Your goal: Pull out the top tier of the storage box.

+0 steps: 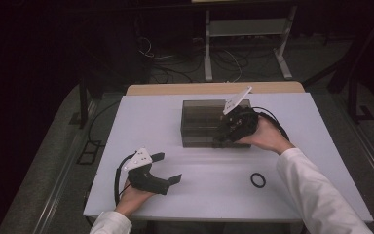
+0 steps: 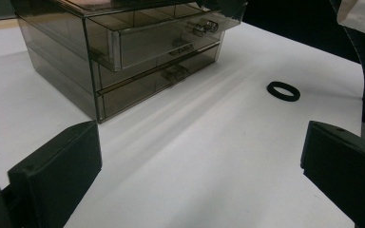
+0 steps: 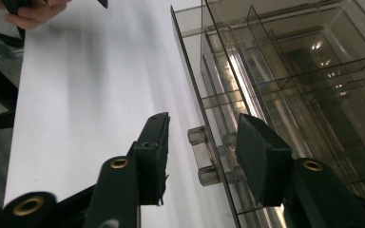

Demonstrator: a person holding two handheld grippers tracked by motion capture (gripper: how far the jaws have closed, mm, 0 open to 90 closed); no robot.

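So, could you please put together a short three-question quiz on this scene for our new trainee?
1. True or false: the top drawer of the smoky drawer box stands slightly pulled out.
2. Which gripper straddles the drawer handle: A left gripper, B right gripper?
3. What lies alone on the table near the person's right forearm?

Key: 1 true. 2 B; its pads are not yet pressing. 3 a black ring.
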